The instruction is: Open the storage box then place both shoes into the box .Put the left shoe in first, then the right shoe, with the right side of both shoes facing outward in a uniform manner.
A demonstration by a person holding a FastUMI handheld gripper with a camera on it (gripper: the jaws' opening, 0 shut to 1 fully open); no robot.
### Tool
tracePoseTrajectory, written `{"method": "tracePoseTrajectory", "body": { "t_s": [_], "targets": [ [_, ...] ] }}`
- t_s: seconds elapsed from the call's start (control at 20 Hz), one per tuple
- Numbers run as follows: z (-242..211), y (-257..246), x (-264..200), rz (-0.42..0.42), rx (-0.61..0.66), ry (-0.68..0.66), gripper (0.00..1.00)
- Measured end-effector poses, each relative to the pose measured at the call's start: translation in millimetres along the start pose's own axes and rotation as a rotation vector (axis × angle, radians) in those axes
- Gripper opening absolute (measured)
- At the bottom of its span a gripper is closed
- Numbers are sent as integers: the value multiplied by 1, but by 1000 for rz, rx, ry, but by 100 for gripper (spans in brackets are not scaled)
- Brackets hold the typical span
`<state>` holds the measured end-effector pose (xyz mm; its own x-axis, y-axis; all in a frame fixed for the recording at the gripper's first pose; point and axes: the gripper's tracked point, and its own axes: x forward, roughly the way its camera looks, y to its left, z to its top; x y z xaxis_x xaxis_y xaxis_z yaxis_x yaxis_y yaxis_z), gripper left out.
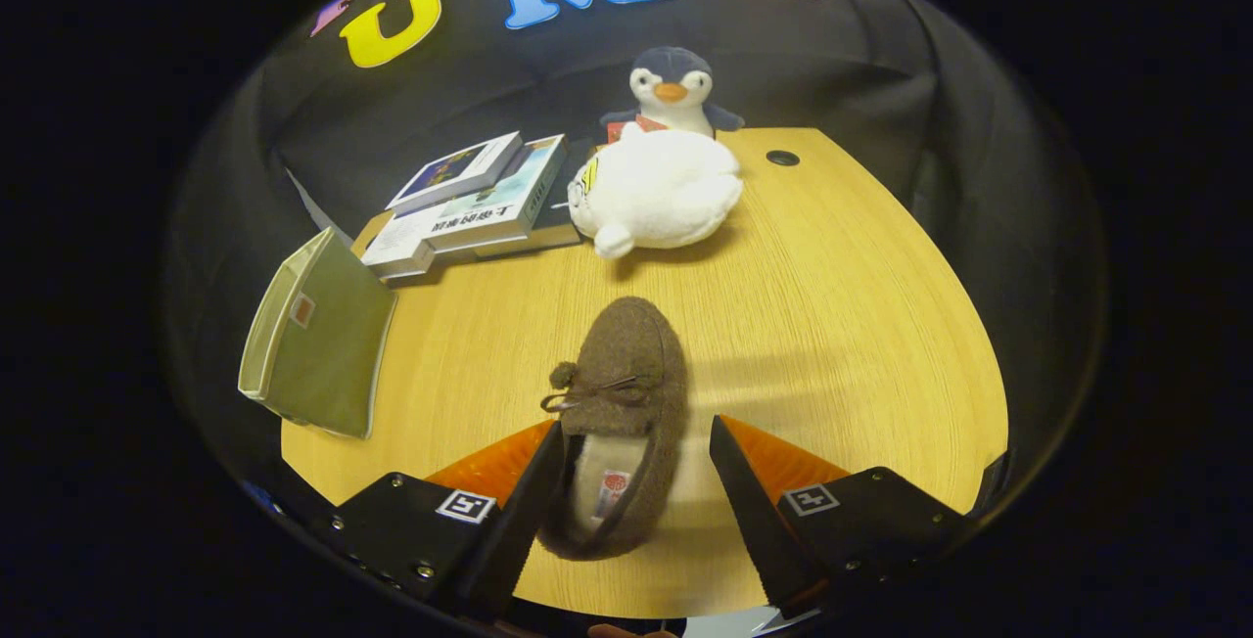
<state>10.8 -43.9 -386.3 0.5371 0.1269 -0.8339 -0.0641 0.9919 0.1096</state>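
The claw (636,462) has its 2 fingers spread apart, with the heel end of a brown shoe (620,413) lying between them. The left finger (533,491) looks to touch, or nearly touch, the shoe's side; the right finger (744,491) stands clear of it, with bare bench showing in the gap. So nothing is gripped yet.

Taking the shoe as the landmark: it lies on the bench (842,325), toe pointing away from the claw, bow on top, opening toward the claw. Well to the left of the shoe, at the bench's edge, stands the green box (318,344); it seems tilted, and whether its lid is open I cannot tell. Beyond the shoe's toe lies a white plush (656,193), with a penguin (672,90) just behind that. Left of the plush, beyond the shoe, is a stack of books (470,207).

My judgement: the step in hand is the pick-up of a shoe, the claw being placed around its heel. Whether this is the left shoe or the right I cannot tell from its shape here.

The next move calls for the fingers to close evenly on the heel walls, so the claw may need to shift slightly right to centre the shoe first. The soft upper will likely squash, so a firm hold is needed before lifting and carrying it left to the box.
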Motion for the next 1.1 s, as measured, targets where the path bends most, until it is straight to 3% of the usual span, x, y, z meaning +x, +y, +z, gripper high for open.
{"method": "tracePoseTrajectory", "body": {
  "t_s": [0.25, 0.45, 0.6, 0.7, 0.8, 0.85, 1.1],
  "targets": [
    [-24, -24, 28, -73, -7, 118, 90],
    [-17, -28, 54, -108, 30, 140, 86],
    [-13, -16, 64, -87, 36, 145, 66],
    [-9, -17, 68, -119, -13, 143, 29],
    [-3, -20, 63, -166, -16, 119, 6],
    [-3, -16, 59, -161, -14, 132, 0],
    [12, 8, 43, -105, 32, 113, 0]
  ]
}}
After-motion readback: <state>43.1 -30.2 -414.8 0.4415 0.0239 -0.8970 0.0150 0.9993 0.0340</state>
